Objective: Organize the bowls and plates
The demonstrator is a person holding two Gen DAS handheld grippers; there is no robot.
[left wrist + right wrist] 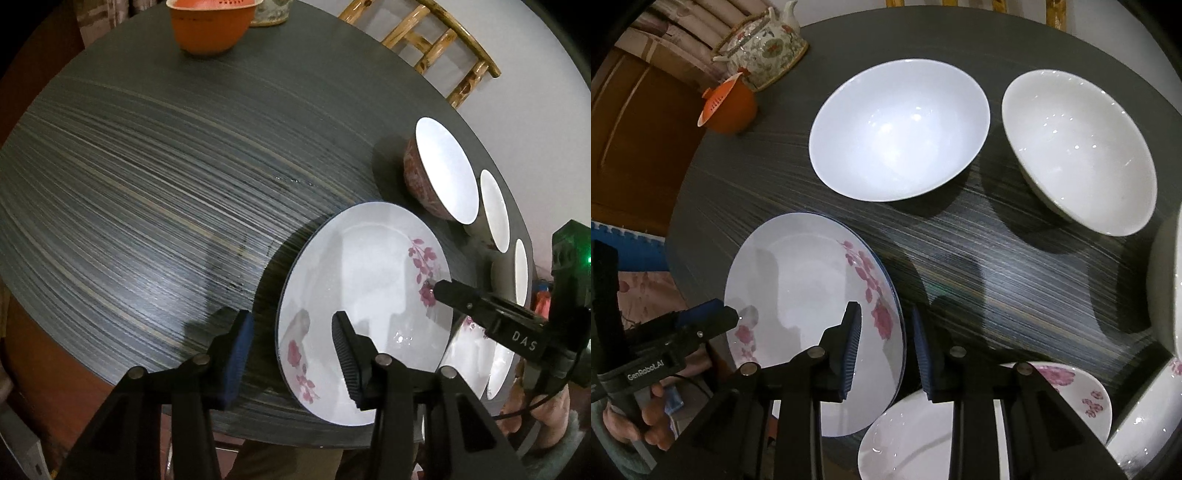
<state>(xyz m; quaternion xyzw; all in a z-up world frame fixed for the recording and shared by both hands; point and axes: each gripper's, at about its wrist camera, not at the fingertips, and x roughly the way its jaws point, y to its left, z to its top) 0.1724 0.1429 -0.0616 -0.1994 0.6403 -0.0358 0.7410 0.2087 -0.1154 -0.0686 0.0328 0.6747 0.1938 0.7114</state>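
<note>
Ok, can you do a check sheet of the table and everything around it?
Surface: dark striped table.
Job's things: flowered plate near the front edge; bluish-white bowl and cream bowl behind it; second flowered plate nearby.
Clutter: orange bowl and teapot at the far edge.
Grippers: left hand-held gripper and right hand-held gripper straddle opposite rims of the flowered plate, pads not pressing.
Cables: black cable under the right hand-held gripper.
Surroundings: bamboo chair, wooden door.

Glossy ceramic plate (364, 291); matt streaked table (147, 184); ribbed rubbery tongs pads (851, 347).
</note>
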